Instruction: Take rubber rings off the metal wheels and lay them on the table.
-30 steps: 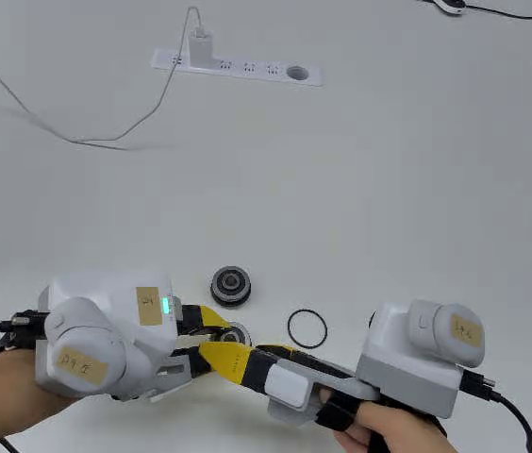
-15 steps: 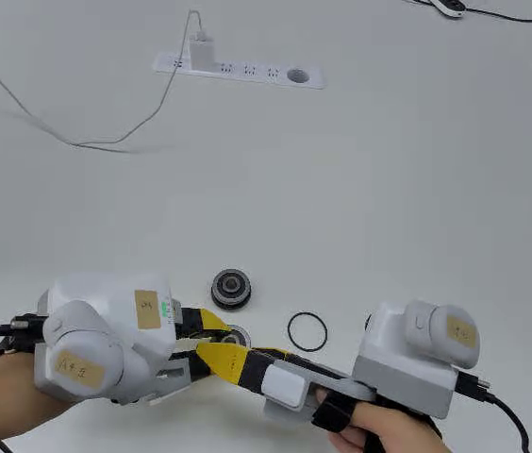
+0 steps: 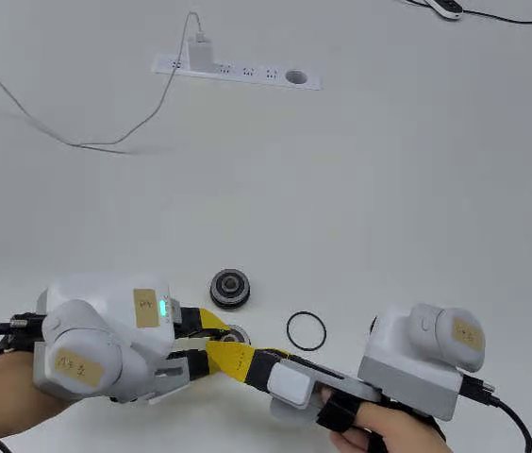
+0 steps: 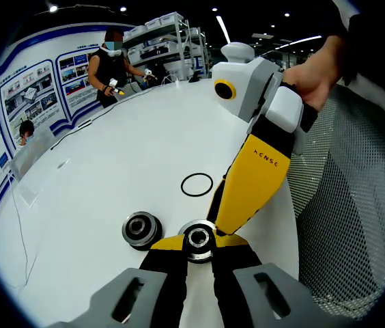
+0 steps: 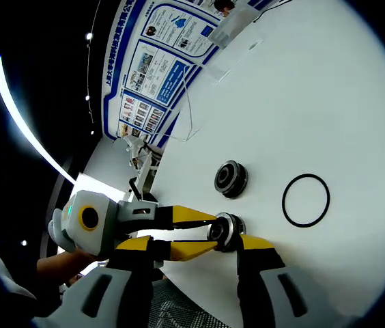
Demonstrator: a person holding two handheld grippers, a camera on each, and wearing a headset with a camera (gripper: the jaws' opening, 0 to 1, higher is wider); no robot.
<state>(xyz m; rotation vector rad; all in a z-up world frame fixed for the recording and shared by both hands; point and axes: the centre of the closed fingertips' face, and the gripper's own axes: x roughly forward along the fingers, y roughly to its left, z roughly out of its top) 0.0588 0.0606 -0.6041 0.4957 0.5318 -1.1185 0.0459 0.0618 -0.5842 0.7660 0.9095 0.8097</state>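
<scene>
Metal wheel [image 4: 198,239] stays pinched in your left gripper [image 4: 199,244] near the freed ring [image 3: 306,330], right gripper [image 5: 226,242] still at its rim, bite unclear, so I'd say nothing new's peeled yet.

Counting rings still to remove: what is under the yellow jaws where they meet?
A metal wheel, clamped by the left gripper; the right gripper covers its rim, so any rubber ring there is hidden.

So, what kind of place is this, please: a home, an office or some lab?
Probably a large indoor lab or workshop hall. A long white table carries a power strip, blue-framed posters line the wall, and storage shelves stand at the back.
</scene>
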